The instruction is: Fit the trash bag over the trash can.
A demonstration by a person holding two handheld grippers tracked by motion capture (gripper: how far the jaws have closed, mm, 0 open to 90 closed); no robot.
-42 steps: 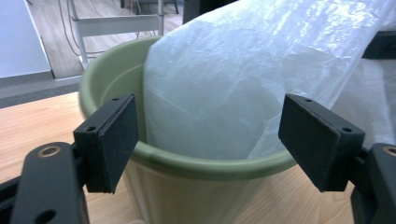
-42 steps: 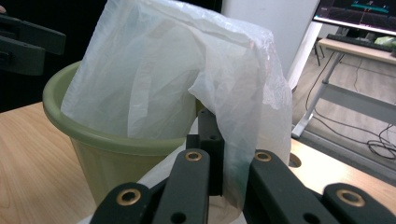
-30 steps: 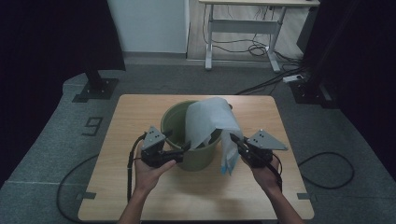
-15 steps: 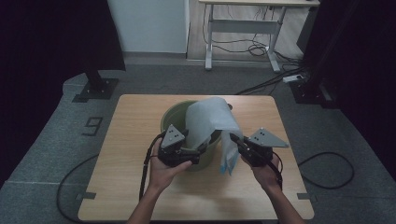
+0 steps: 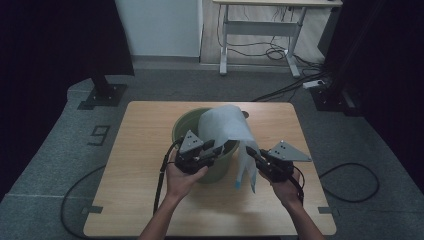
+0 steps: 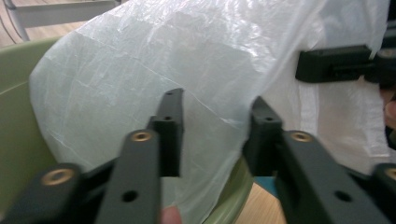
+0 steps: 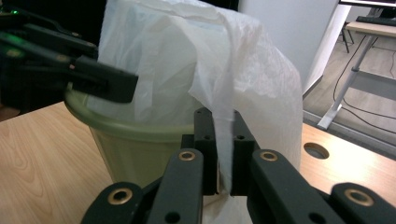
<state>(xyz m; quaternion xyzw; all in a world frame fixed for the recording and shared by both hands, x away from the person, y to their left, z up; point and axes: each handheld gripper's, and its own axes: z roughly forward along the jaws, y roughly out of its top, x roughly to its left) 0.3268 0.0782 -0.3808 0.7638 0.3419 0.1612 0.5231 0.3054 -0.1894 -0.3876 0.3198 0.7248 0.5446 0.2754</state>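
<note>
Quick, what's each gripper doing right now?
Left gripper: fingers just closing around the white bag, not yet pinching.
Right gripper: shut on the bag's edge.

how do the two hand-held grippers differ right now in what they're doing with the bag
The right hand-held gripper is shut on a fold of the white plastic bag; the left hand-held gripper has just been closing, its jaws apart astride the bag's edge at the green bin rim. Both touch the bag.
</note>
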